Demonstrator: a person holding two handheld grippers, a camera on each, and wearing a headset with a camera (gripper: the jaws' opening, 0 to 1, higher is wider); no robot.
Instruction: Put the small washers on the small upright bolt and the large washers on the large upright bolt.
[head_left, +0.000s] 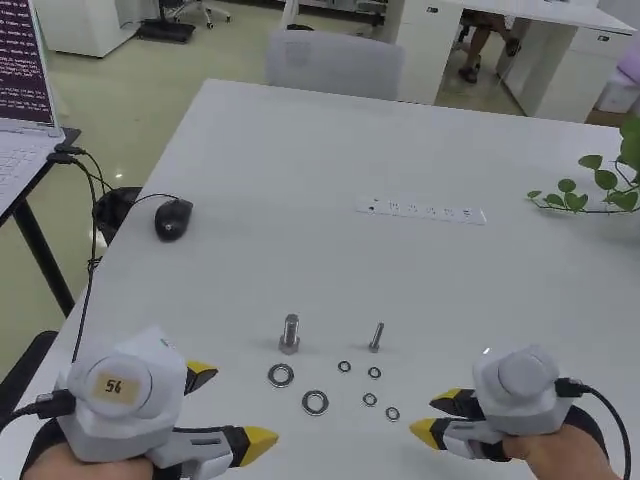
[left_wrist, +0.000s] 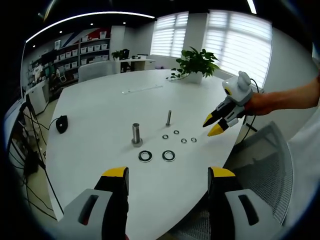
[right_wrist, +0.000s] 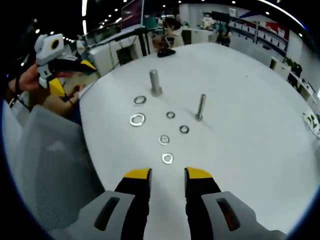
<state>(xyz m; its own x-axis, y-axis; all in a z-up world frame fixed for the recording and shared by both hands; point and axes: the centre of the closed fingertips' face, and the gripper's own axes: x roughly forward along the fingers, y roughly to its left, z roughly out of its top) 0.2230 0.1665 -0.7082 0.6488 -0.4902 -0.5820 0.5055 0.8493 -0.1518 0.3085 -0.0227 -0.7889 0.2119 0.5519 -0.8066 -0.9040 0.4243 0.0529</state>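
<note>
The left gripper (head_left: 232, 407) is hovering over the near left edge of the white worktop (head_left: 300, 160), and its yellow-tipped fingers (left_wrist: 116, 173) are standing wide apart, released, with nothing between them. The right gripper (head_left: 433, 417) is hanging over the near right edge. Its fingers (right_wrist: 137, 175) are parted by a narrower gap, and they too are gripping nothing. Each gripper is being held in a hand.

Between the two grippers, the large bolt (head_left: 290, 333) is standing upright on its head, and the small bolt (head_left: 377, 337) is standing upright just to its right, apart from it. Nothing is sitting on either shaft. The two large washers (head_left: 281, 376) are lying flat on the near side of the large bolt, one close to its base and the other (head_left: 316, 403) nearer and to the right. The four small washers (head_left: 344, 367) are lying scattered on the near side of the small bolt, the nearest of them (right_wrist: 167, 158) just ahead of the right gripper's fingertips.

Farther off, a black mouse (head_left: 172, 218) is resting at the left edge of the worktop, a white power strip (head_left: 420, 210) is lying beyond the bolts, and a green plant (head_left: 600, 185) is leaning in from the right.
</note>
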